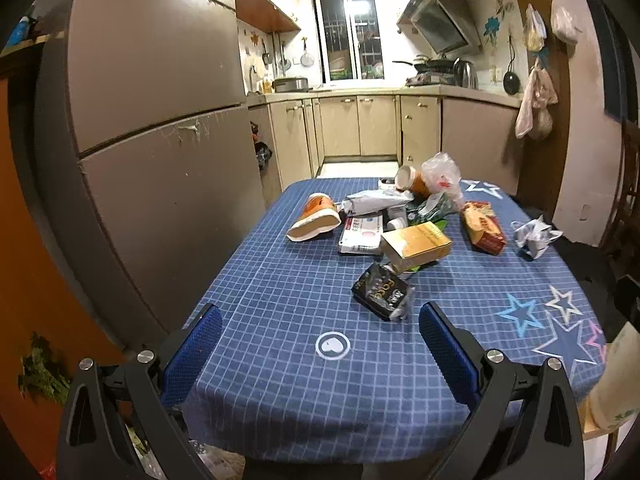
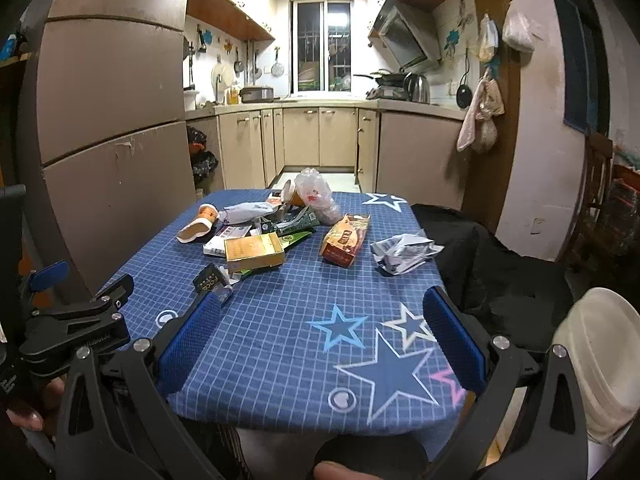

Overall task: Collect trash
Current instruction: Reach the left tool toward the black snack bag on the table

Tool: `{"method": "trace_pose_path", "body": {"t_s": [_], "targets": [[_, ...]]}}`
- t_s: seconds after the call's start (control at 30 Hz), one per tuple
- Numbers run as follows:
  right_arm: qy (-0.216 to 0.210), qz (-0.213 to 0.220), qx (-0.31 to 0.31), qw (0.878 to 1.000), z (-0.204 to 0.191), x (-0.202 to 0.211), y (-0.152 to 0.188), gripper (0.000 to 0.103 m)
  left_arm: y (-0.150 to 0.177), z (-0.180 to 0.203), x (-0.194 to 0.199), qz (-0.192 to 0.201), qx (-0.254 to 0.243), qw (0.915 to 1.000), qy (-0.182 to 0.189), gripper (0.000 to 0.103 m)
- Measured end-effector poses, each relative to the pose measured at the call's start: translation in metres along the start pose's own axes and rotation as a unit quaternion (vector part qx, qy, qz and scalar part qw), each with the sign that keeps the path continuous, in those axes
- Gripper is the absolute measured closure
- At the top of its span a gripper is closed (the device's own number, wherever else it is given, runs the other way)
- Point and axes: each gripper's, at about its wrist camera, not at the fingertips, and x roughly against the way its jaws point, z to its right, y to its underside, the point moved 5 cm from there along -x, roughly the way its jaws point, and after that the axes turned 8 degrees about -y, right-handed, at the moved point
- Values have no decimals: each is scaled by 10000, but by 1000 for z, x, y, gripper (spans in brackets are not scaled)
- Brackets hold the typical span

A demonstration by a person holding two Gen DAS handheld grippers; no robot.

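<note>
So nothing's been picked up yet. Both tools hang over the near edge of the bench, jaws wide apart and empty: left tool, right tool. The trash sits in a heap mid-bench, at about 12 o'clock from the left tool. The black wrapper is closest, the gold box just behind it, and the crumpled paper lies off at 1 o'clock from the right tool. Looks like the approach step; next move probably means reaching forward and closing on that wrapper.
</note>
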Motion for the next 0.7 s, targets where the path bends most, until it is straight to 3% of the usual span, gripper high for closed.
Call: {"method": "trace_pose_path", "body": {"t_s": [0.33,0.47,0.7], "targets": [[-60,-410,-62,9991,17,-71,-4,5,23,20,-77,-385,-386,9964,655,5],[-44,-502,-147,9986,25,-91,-5,5,18,39,-98,-619,-248,9930,980,5],[4,-546,-168,9984,37,-109,-8,5,8,77,-154,-1256,155,9861,1078,5]]}}
